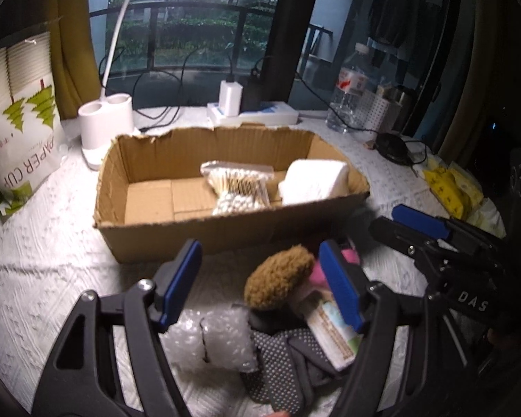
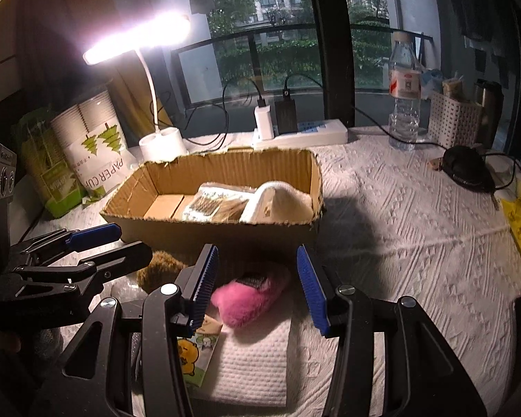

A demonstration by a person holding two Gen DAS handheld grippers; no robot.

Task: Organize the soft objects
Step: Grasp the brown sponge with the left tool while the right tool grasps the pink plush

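A low pile of soft things lies in front of an open cardboard box [image 1: 225, 232]. My left gripper [image 1: 260, 285] hovers open over the pile, with a brown fluffy piece [image 1: 278, 278] between its pads but untouched. Bubble wrap [image 1: 222, 340], dotted grey socks [image 1: 281, 365] and a tissue pack [image 1: 333, 333] lie below. My right gripper [image 2: 258, 290] is open too, its pads either side of a pink fluffy piece [image 2: 250, 295] that rests on a folded white paper towel [image 2: 253, 358]. Inside the box lie a bag of cotton swabs [image 1: 236, 187] and a white folded cloth [image 1: 312, 180].
Behind the box stand a white desk lamp [image 2: 161, 146], a power strip with chargers [image 2: 302, 132] and a water bottle [image 2: 404, 97]. A paper cup pack [image 1: 21, 132] is at the left, a black corded object [image 2: 467, 168] and yellow packets [image 1: 448, 187] at the right.
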